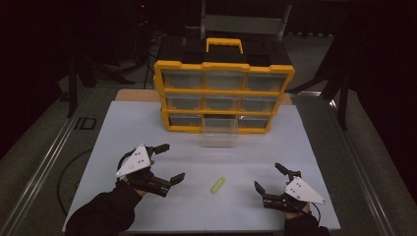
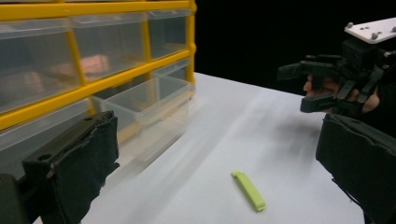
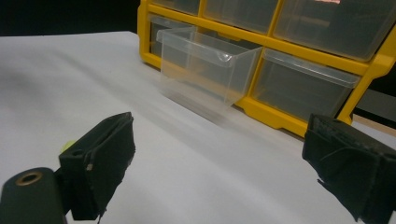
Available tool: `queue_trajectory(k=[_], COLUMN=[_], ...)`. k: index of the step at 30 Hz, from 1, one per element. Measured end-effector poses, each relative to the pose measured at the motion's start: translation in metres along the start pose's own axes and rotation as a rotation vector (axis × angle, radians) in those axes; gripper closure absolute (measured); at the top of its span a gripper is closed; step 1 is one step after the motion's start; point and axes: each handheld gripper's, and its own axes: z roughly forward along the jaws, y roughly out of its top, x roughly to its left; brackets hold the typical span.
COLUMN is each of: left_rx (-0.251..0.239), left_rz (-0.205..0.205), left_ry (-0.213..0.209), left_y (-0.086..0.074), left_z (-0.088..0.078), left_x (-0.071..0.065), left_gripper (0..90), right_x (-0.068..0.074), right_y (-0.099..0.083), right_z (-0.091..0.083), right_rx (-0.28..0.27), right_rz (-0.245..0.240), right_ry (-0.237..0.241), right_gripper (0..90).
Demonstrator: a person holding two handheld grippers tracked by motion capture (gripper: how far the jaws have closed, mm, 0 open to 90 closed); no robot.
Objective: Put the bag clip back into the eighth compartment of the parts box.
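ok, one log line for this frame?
left gripper: open, empty | right gripper: open, empty | green stick: on table between them | bottom-middle drawer: pulled out of organizer

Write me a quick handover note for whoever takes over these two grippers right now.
Left gripper: open, holding nothing, left of the green clip.
Right gripper: open, holding nothing, right of the clip.
The clip lies loose on the white table between them.
Yellow organizer stands at the back; its bottom middle drawer is pulled out and looks empty.
Done: drawer open. Left, probably: pick up the clip, drop it in the drawer, push it shut.
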Motion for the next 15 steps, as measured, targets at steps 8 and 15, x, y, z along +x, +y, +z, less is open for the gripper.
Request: queue_trajectory(k=[8, 15], left_rx=[0.020, 0.057], left_rz=[0.006, 0.011], left_ry=[-0.057, -0.081], left_y=[0.004, 0.007], left_z=[0.023, 0.042], left_x=[-0.008, -0.013], left_gripper=[0.0, 0.0], right_x=[0.001, 0.001], right_y=[-0.001, -0.001], right_z=[0.001, 0.002], right_rx=[0.006, 0.007], right_rz=[0.003, 0.003], right_ry=[0.008, 0.011], right_gripper=[9.2, 9.2])
